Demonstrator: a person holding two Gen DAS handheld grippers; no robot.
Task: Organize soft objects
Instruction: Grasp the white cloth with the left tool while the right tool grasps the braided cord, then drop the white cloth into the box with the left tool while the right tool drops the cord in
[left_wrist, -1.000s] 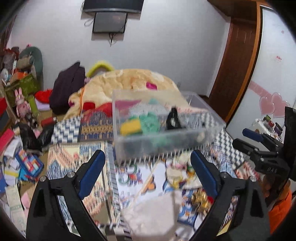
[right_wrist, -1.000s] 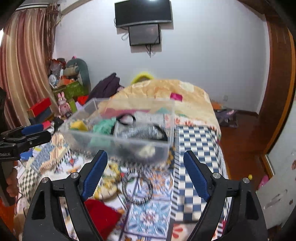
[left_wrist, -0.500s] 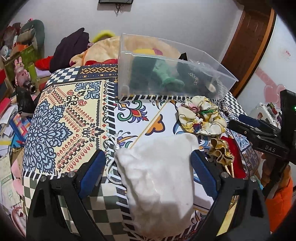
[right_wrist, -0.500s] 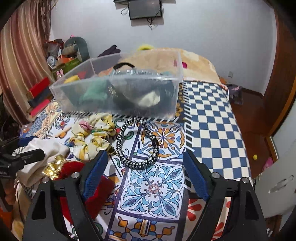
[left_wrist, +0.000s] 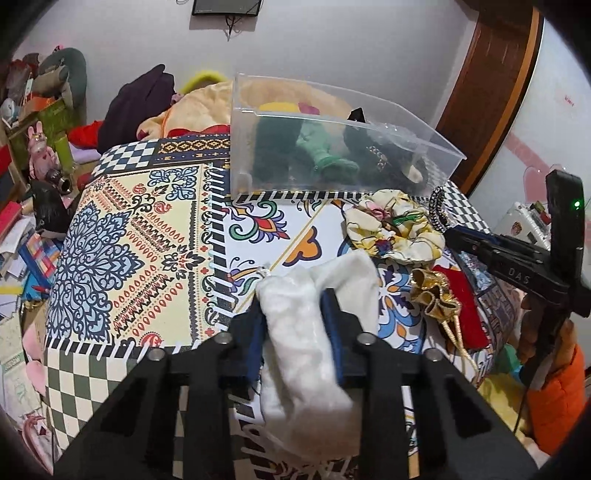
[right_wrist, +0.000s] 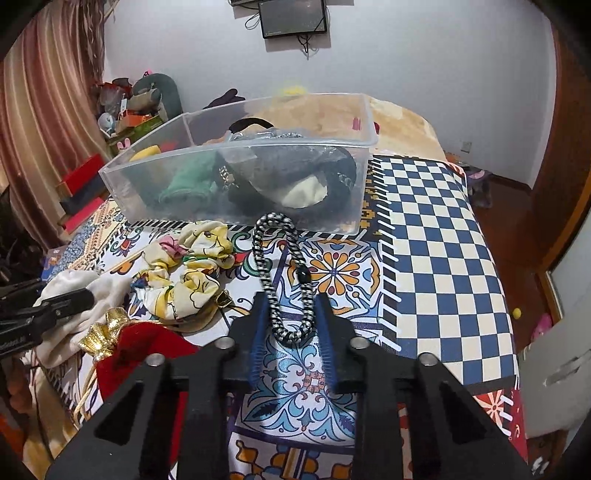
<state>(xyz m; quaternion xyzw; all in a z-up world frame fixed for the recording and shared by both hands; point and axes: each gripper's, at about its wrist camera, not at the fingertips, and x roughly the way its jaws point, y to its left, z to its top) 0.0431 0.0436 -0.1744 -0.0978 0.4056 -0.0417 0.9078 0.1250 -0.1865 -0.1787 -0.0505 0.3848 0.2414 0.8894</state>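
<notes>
Left wrist view shows the left gripper (left_wrist: 295, 317) with its blue pads pinched on a white fluffy pouch (left_wrist: 314, 332) at lower centre, while the right wrist view shows the right gripper (right_wrist: 290, 325) closed around the near end of a black-and-white braided loop (right_wrist: 280, 273) that stretches toward the clear plastic bin (right_wrist: 332, 221) at mid-frame.

The pouch looks limp and bulky, and much of it lies outside the pads. If lifted quickly it could sag, slide out, or drag its drawstring across the cloth. The braided loop is held only at one end. Its far end sits just beside the bin's front wall, so it could catch on that rim or swing into it on the way in. The two grippers work close together, and a yellow floral scrunchie (left_wrist: 395, 232), a gold bow (left_wrist: 434, 293) and a red pouch (left_wrist: 461, 310) lie between them, where a careless sweep would probably scatter them.

The surface is a bed covered with a patterned patchwork cloth (left_wrist: 122, 240), with blue-and-cream checks at the right of the right wrist view. The bin already holds green and dark soft items. Behind it lies a rumpled yellow blanket (left_wrist: 207, 99). A wall-mounted screen (right_wrist: 293, 18) hangs at top centre, striped curtains (right_wrist: 48, 110) fill the upper left, and clutter lines the left edge.
</notes>
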